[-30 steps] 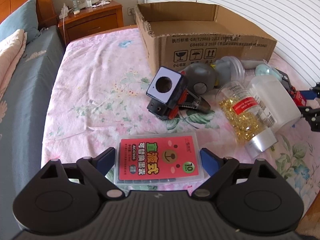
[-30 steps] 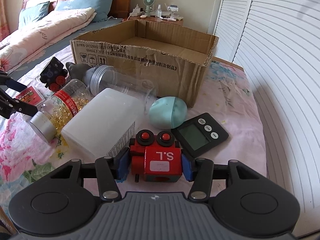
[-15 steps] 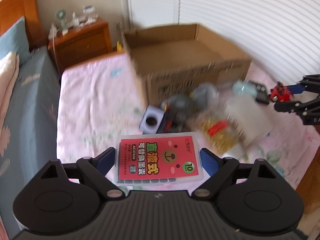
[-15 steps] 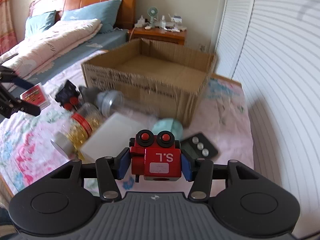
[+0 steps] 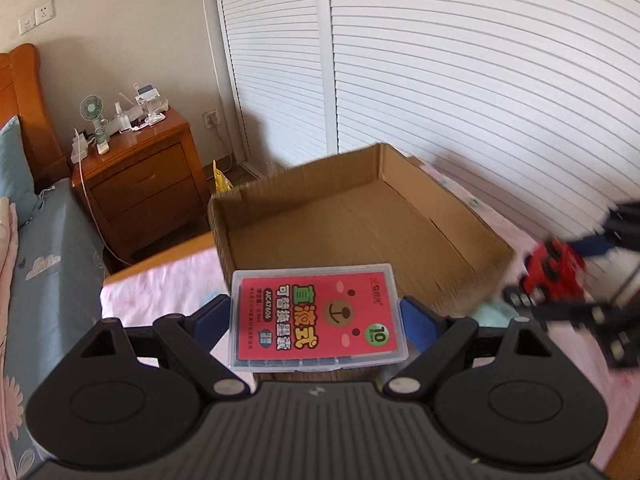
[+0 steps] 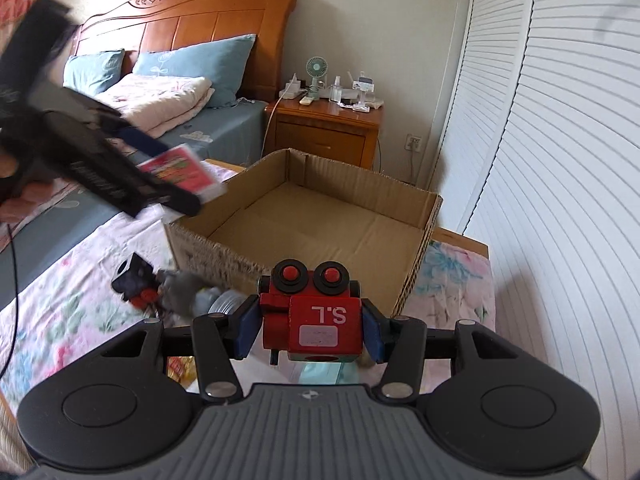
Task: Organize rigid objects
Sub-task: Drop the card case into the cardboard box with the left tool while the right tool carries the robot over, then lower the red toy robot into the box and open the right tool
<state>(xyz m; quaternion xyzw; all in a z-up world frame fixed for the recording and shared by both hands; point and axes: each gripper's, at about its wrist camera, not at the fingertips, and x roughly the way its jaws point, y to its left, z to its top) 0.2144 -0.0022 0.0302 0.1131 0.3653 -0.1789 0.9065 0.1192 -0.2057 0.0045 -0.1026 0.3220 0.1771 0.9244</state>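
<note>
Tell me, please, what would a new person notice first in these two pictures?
Probably the two bright red things held up near the camera: a clear case with a red label between the left gripper fingers, and a red toy block marked "S.L" in the right gripper. Behind both sits an open, empty cardboard box on the flowered bedspread.

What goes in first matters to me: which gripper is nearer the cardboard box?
Left, probably. The left gripper holds its red-labelled case over the left corner of the cardboard box; the right gripper, shut on the red toy robot, hangs just short of the near wall.
</note>
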